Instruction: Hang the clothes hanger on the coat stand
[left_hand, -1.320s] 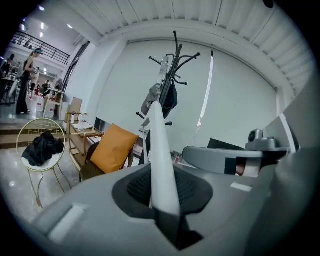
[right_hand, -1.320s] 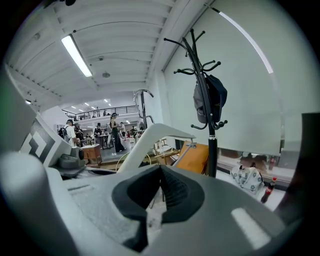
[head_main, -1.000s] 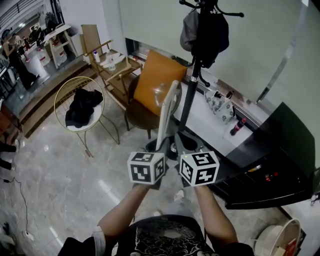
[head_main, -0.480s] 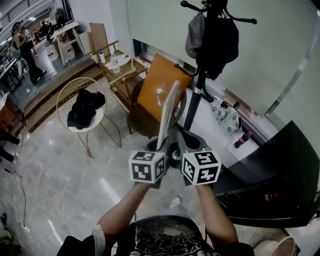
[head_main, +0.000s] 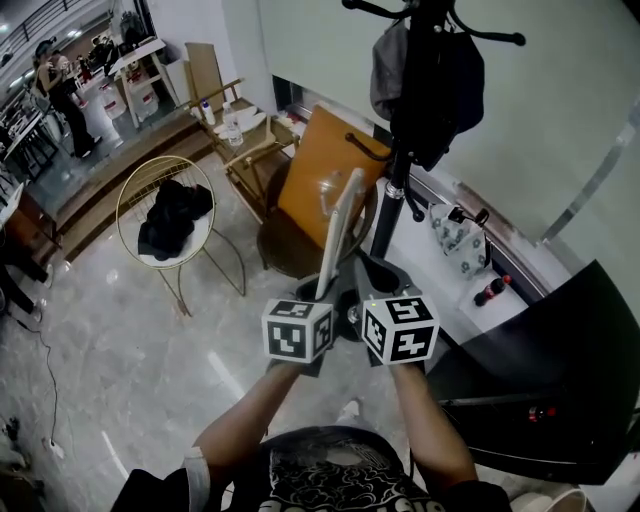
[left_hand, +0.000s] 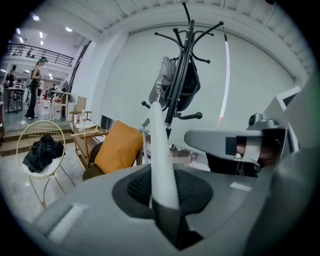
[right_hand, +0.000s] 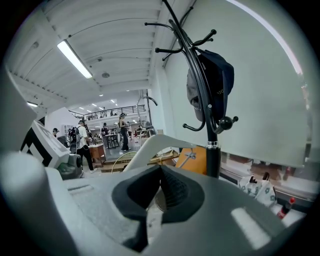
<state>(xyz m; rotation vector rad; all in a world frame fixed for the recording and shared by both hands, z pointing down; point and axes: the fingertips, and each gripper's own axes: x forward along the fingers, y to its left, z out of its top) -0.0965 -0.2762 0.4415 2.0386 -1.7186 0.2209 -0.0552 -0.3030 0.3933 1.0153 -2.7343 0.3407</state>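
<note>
Both left gripper and (seemingly) right gripper clamp hanger; chair fronts coat stand.

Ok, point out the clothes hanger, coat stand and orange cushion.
clothes hanger (head_main: 338, 235), head view, its white arm
coat stand (head_main: 385, 220), head view, its black pole
orange cushion (head_main: 318, 180), head view, its front face

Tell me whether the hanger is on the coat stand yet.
Off. The white hanger is clamped in the left gripper, standing upright, apart from the coat stand and its hooks.
</note>
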